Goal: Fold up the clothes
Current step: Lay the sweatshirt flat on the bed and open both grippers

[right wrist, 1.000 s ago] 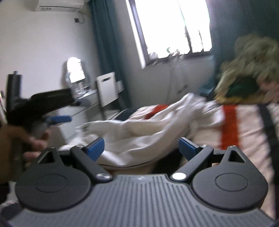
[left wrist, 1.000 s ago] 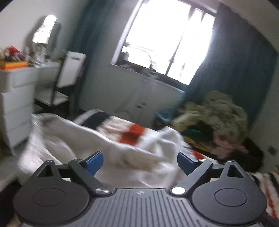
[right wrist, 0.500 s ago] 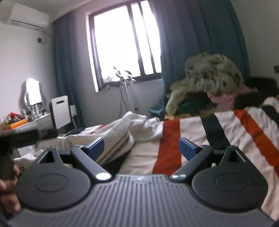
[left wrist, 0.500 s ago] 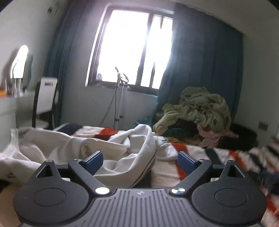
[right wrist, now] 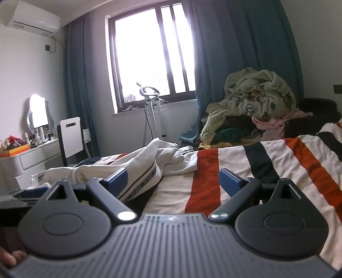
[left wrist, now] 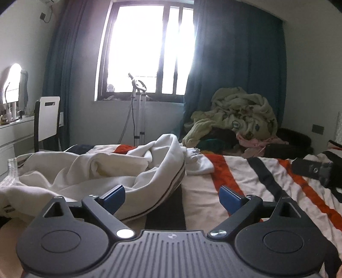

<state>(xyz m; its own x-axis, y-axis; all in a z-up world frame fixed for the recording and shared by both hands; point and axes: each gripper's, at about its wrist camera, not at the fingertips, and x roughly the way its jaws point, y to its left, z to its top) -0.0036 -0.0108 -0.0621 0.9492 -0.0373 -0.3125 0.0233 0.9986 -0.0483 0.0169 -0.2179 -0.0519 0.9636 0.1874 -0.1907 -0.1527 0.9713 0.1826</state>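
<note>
White cloth fills our lower left: a crumpled white garment (left wrist: 102, 171) with dark striped trim lies in a heap on the bed (left wrist: 245, 186), over the left part of the striped cover of white, orange and black bands. We hold our left gripper (left wrist: 172, 197) low over the bed with its blue fingers (left wrist: 113, 197) spread wide and nothing between them; the left finger sits in front of the garment's striped hem, though we cannot tell whether it touches the cloth. Our right gripper (right wrist: 173, 179) hangs just as low, its fingers (right wrist: 229, 178) also wide apart and empty, the garment (right wrist: 136, 171) lying beyond its left finger and the bare striped cover ahead of its right one.

At the far side of the bed we see a heap of laundry (left wrist: 235, 119), pale green fleece on top with pink and dark green pieces beneath it. Behind it hang blue curtains (left wrist: 235, 64) on both sides of a bright window (left wrist: 147, 51), and a garment steamer (left wrist: 137, 107) stands under the sill. To the left stand a white chair (left wrist: 48, 117) and a white table (right wrist: 32, 154) with a lit mirror (right wrist: 38, 113) and small bottles. From the right wrist view, part of a hand (right wrist: 10, 256) shows at the lower left edge, and an air conditioner (right wrist: 32, 17) is mounted high on the wall.
</note>
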